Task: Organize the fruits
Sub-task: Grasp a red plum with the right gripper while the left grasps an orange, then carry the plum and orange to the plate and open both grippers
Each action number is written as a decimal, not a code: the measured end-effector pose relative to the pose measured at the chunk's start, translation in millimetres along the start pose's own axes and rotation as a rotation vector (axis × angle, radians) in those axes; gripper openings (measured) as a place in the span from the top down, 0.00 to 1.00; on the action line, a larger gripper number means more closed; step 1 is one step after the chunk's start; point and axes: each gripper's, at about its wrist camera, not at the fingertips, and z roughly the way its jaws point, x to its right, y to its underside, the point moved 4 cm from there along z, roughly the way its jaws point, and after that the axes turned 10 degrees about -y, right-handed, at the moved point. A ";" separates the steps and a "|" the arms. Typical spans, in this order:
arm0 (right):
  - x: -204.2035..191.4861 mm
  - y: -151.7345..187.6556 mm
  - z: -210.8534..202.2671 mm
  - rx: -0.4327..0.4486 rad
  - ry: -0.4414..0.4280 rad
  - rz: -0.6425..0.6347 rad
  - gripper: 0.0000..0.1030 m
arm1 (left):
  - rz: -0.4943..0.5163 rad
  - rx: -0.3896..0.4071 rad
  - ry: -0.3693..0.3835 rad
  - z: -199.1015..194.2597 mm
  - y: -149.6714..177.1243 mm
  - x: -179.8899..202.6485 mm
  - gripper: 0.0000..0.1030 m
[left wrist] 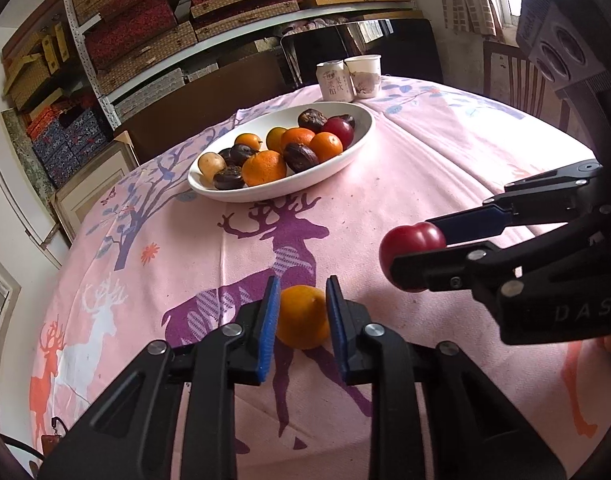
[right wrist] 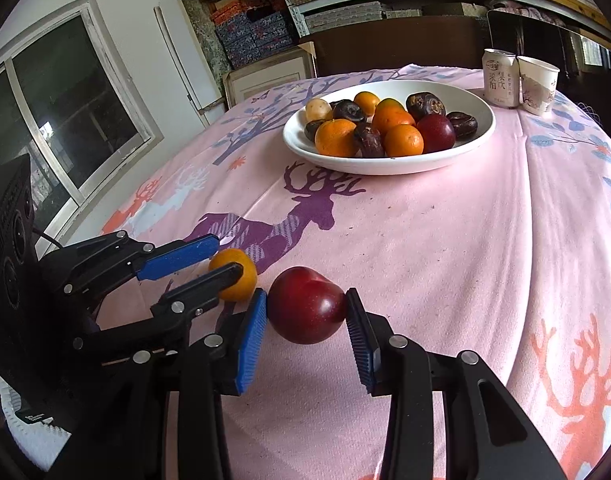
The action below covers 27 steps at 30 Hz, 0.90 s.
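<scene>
My left gripper (left wrist: 303,308) is shut on a small orange (left wrist: 303,322) that rests on the pink deer-print tablecloth, one blue pad against each side. The right wrist view has this gripper (right wrist: 229,256) at the left, clamped on the same orange (right wrist: 245,280). My right gripper (right wrist: 307,314) is shut on a dark red plum (right wrist: 305,304) just to the orange's right, low over the cloth. From the left wrist, that gripper (left wrist: 411,248) holds the plum (left wrist: 405,240) at the right. Farther back stands a white oval bowl (left wrist: 367,122) (right wrist: 385,166) with several oranges, dark fruits, a red plum and a yellow fruit.
A drink can (left wrist: 335,80) (right wrist: 501,76) and a paper cup (left wrist: 365,74) (right wrist: 539,84) stand behind the bowl near the table's far edge. A dark chair (left wrist: 365,44) and shelves of boxes (left wrist: 145,36) lie beyond. Pink tablecloth (right wrist: 445,240) spreads between bowl and grippers.
</scene>
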 end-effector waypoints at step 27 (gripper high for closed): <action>11.1 -5.0 -12.4 0.046 0.008 0.039 0.61 | -0.094 0.001 0.122 -0.3 0.2 -7.9 0.37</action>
